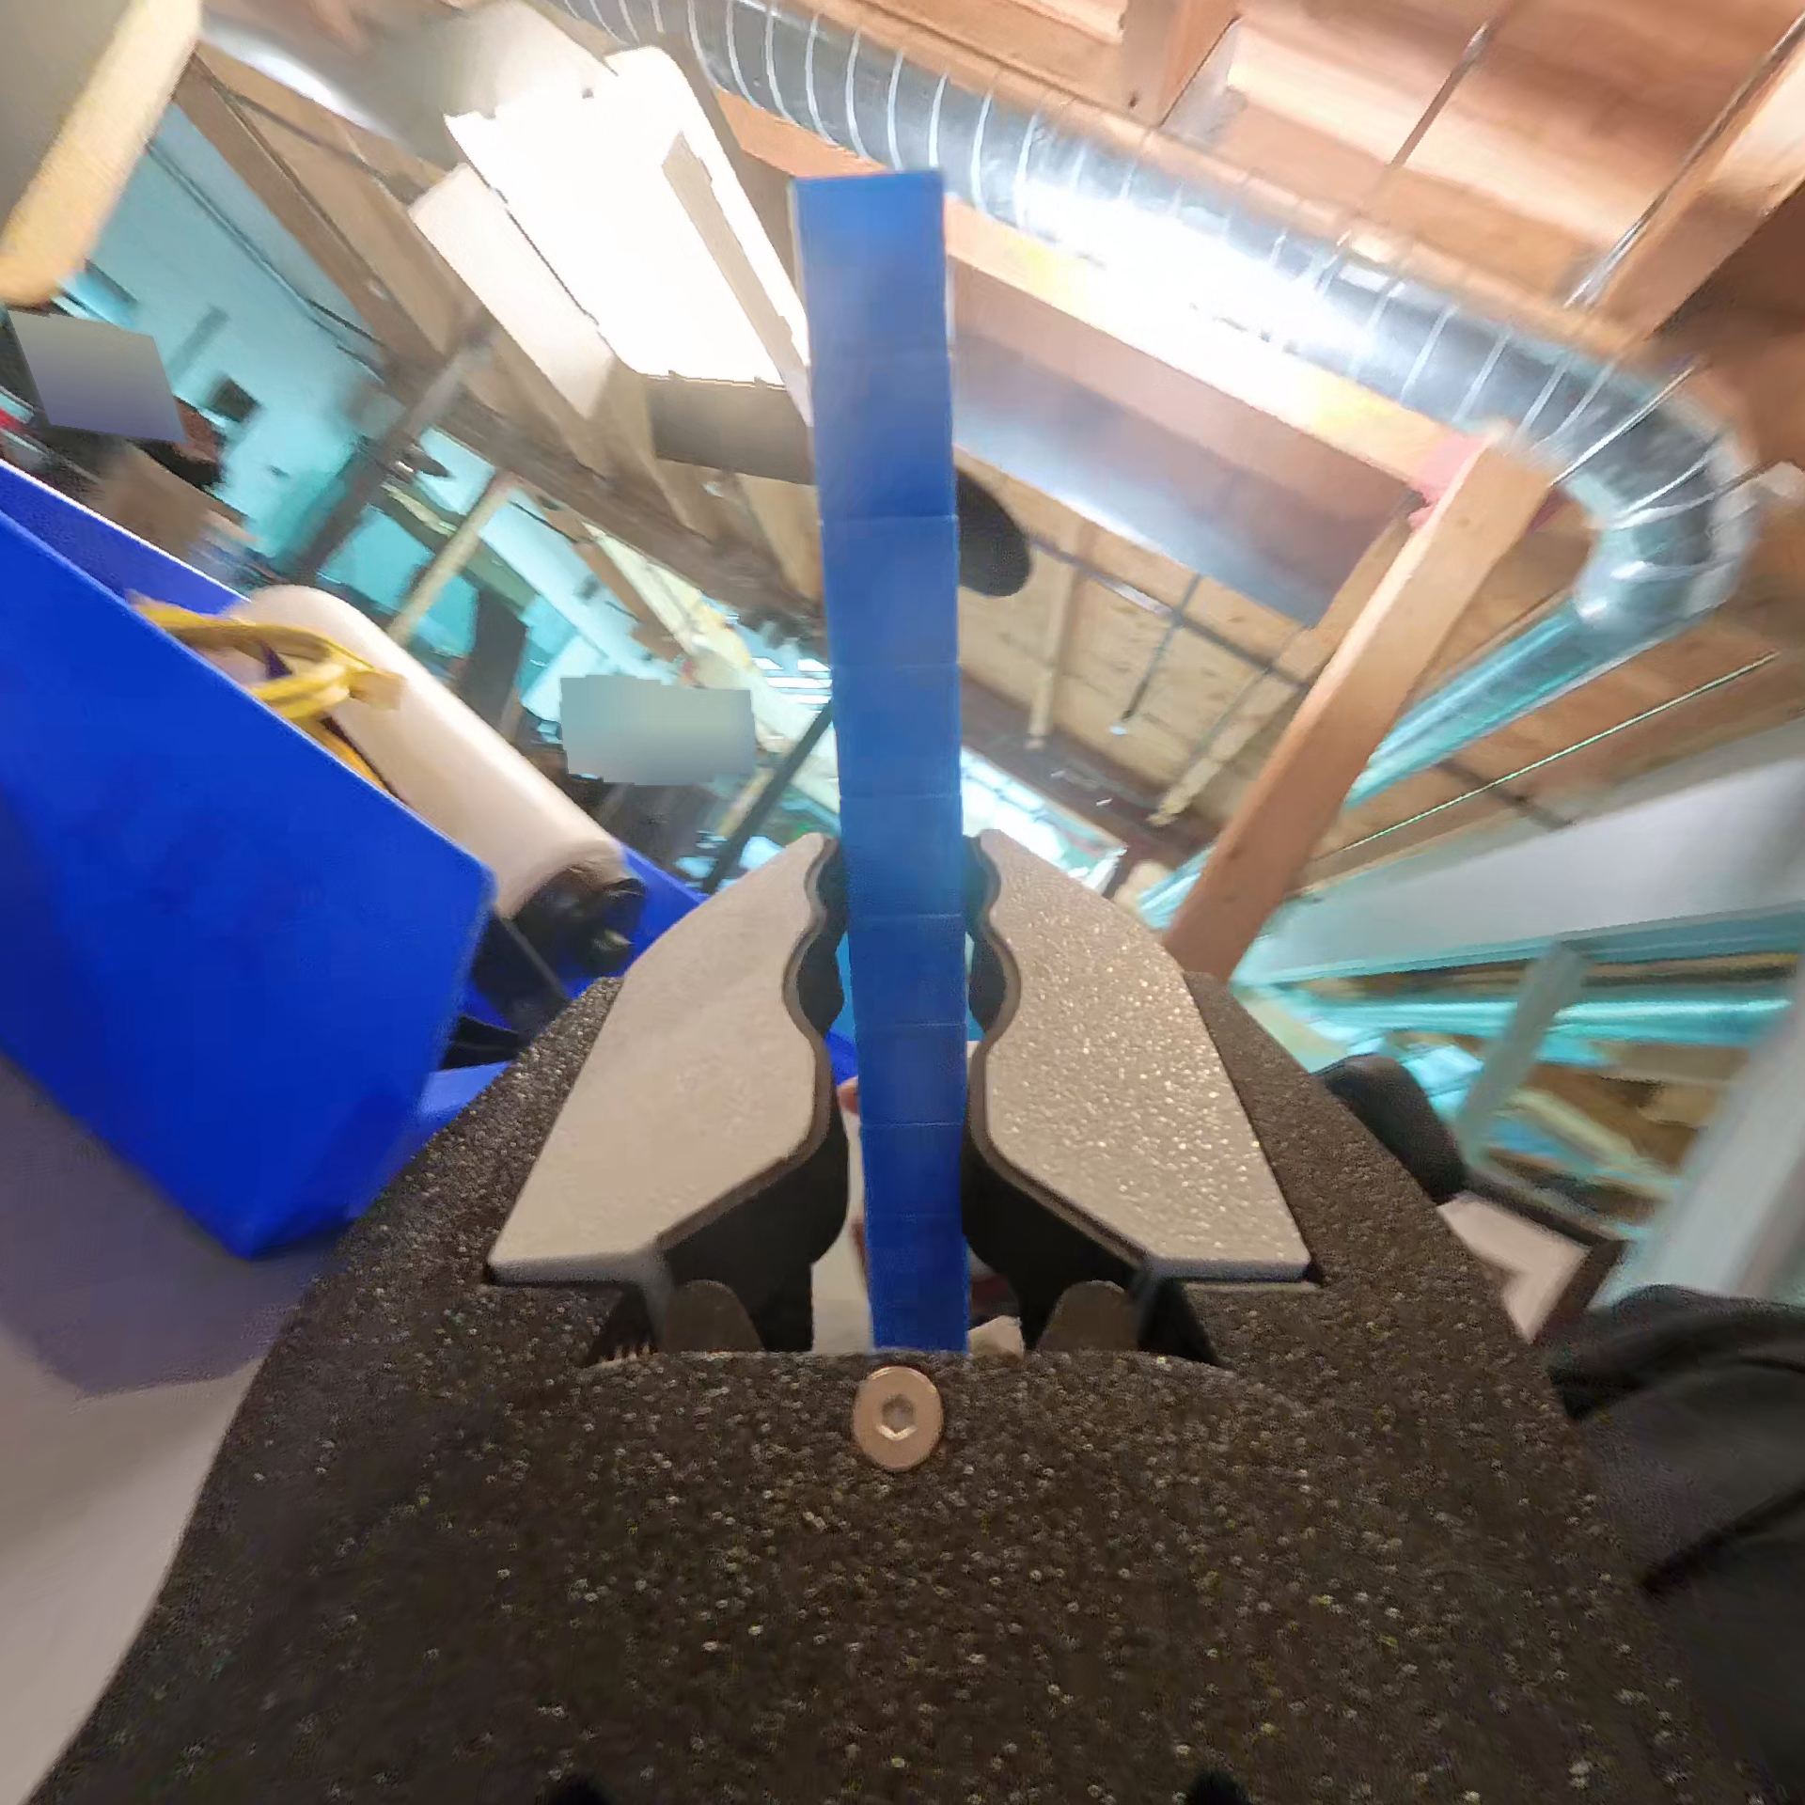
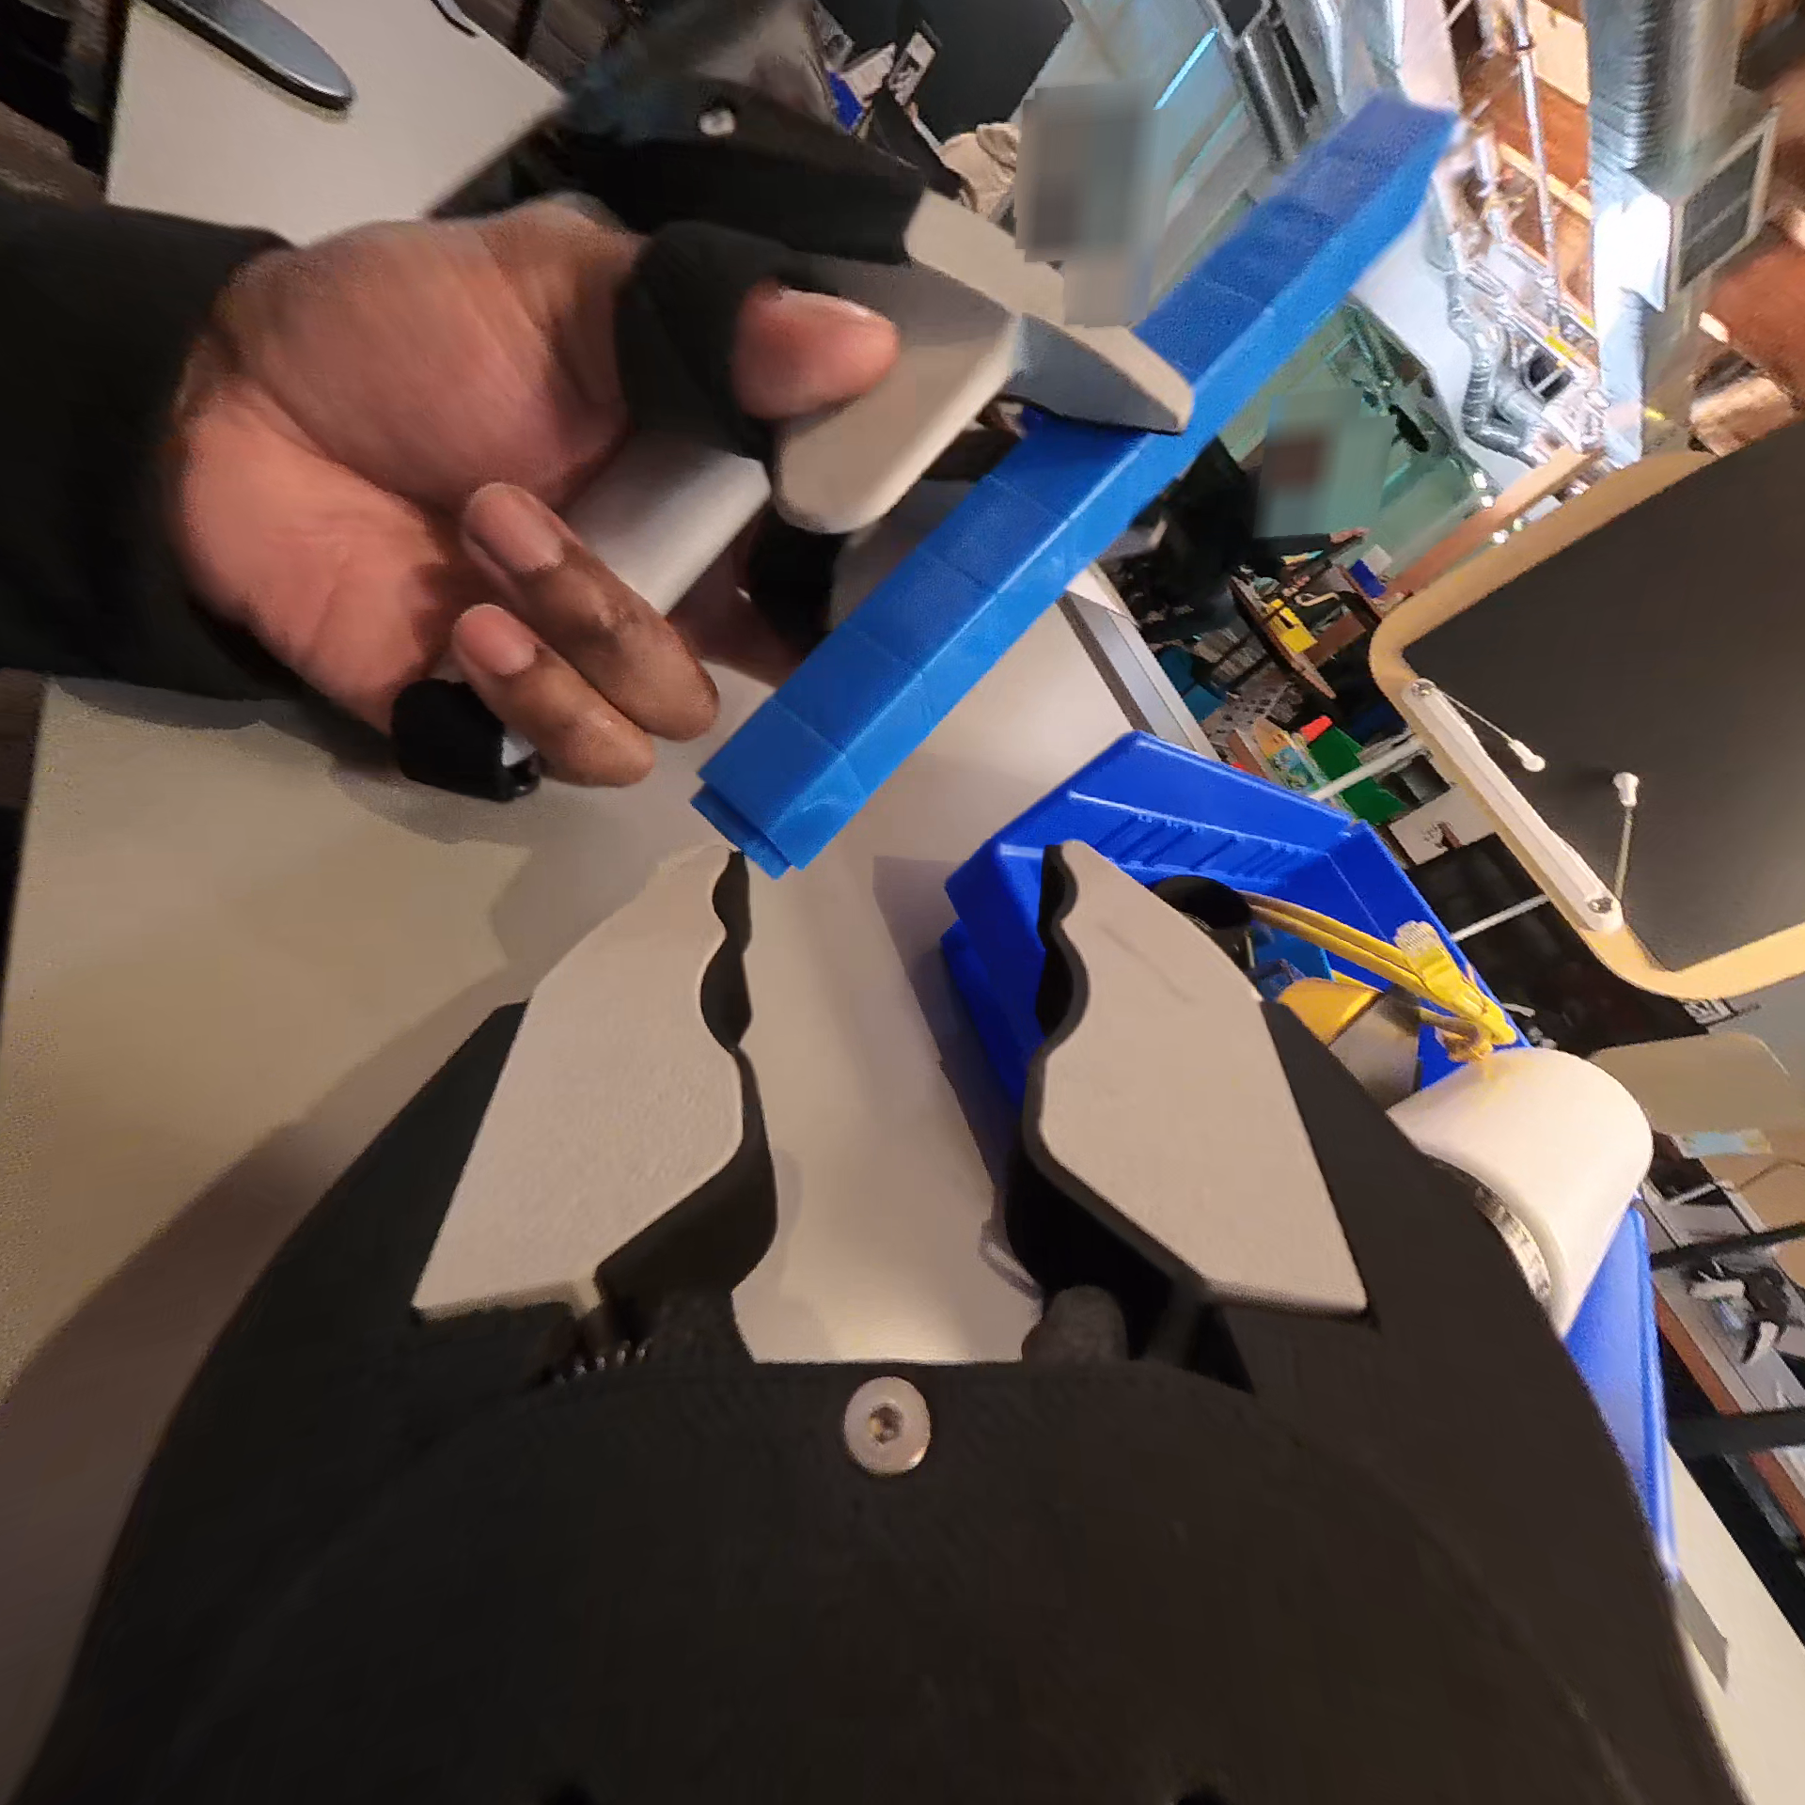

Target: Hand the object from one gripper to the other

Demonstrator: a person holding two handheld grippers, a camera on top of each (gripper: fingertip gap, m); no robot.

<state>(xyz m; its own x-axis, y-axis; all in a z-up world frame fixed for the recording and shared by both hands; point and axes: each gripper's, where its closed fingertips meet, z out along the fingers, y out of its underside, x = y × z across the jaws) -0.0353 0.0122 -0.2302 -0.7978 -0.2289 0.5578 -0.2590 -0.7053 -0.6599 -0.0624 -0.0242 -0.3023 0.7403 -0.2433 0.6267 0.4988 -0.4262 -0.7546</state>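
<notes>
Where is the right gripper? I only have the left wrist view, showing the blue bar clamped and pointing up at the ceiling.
Observer: The right gripper sits just below the blue bar's lower end, fingers spread apart.
Reviewer: Touching the bar yet?
Observer: The bar's end is right at its left fingertip; contact is unclear, and nothing is between the fingers.
Reviewer: What's beneath?
Observer: A grey table, with a blue bin to the right holding a yellow cable.
</notes>
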